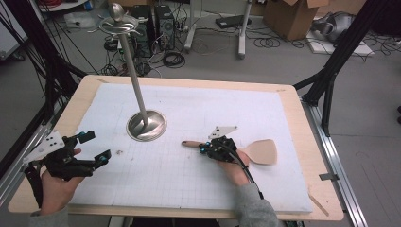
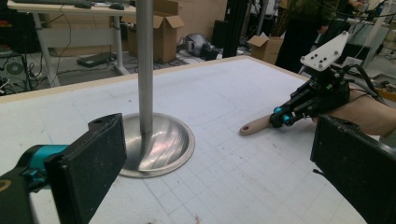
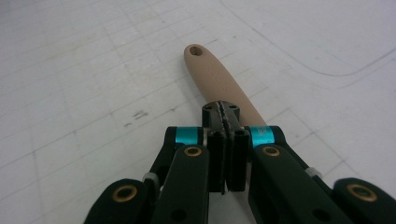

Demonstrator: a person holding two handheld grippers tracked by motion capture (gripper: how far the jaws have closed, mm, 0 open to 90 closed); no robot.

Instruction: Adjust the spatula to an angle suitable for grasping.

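My right gripper (image 3: 225, 112), jaws shut above the tan wooden spatula (image 1: 259, 151), should open before lowering around its handle.

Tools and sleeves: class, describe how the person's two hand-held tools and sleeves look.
Both the left tool and the right tool are black with teal-blue accents and brass-coloured rivets. Each carries a pale grey triangular plate with small holes, and a black cable trails from each. Sleeves are grey.

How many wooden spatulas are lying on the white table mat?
1. The wooden spatula lies right of the metal stand, under the right gripper. None seems hidden.
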